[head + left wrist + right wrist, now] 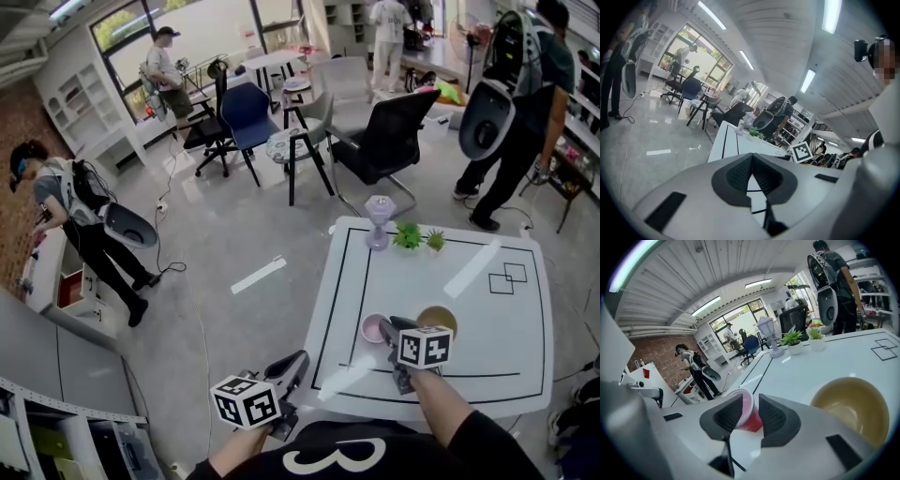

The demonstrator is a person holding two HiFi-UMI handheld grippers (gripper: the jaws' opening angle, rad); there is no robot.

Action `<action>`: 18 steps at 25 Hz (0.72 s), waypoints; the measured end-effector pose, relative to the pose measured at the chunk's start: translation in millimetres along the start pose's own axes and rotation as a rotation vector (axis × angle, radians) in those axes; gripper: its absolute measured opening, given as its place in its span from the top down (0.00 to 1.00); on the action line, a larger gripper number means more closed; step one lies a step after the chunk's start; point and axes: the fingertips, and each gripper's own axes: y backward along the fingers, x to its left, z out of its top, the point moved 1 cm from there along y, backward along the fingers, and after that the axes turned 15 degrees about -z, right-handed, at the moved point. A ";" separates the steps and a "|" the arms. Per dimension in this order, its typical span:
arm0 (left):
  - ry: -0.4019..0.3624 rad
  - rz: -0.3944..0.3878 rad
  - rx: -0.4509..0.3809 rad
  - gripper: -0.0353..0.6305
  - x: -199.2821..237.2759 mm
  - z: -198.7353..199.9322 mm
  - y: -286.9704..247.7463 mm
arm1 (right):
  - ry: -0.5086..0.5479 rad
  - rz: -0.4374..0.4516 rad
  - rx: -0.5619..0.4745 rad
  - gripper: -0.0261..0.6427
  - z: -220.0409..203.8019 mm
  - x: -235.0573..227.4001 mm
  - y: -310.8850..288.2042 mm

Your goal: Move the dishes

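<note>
A pink bowl [371, 329] and an olive-yellow bowl [439, 317] sit side by side near the front of the white table [497, 347]. My right gripper [389, 325] reaches over the front edge to the pink bowl. In the right gripper view the pink bowl [750, 422] is tilted, its rim pinched between the pads of the right gripper [750, 401]. The yellow bowl [853, 404] lies just to the right, untouched. My left gripper [298, 359] hangs off the table's left front corner. In its own view the left gripper [751, 157] is shut on nothing.
At the table's far edge stand a pale purple lamp [379, 220] and two small potted plants [407, 234] [435, 240]. Two overlapping squares [507, 277] are drawn at the right. Chairs [380, 141] and several people stand on the floor beyond.
</note>
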 end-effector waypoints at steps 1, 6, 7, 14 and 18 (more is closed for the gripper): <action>0.001 -0.003 0.002 0.94 -0.8 -0.5 -1.4 | -0.005 0.001 -0.003 0.77 -0.9 -0.9 0.5; 0.003 -0.025 0.009 0.94 -5.4 -0.7 -10.5 | -0.015 0.016 -0.059 0.70 12.1 -1.8 15.0; 0.003 -0.031 0.010 0.94 -6.3 -0.7 -13.0 | -0.014 0.015 -0.070 0.69 14.8 -3.2 18.5; -0.004 -0.089 0.036 0.94 -15.7 -4.3 -35.1 | -0.012 -0.017 -0.141 0.64 23.9 -26.2 45.9; -0.011 -0.120 0.057 0.94 -22.9 -7.2 -47.7 | -0.033 -0.071 -0.156 0.63 20.3 -53.4 60.6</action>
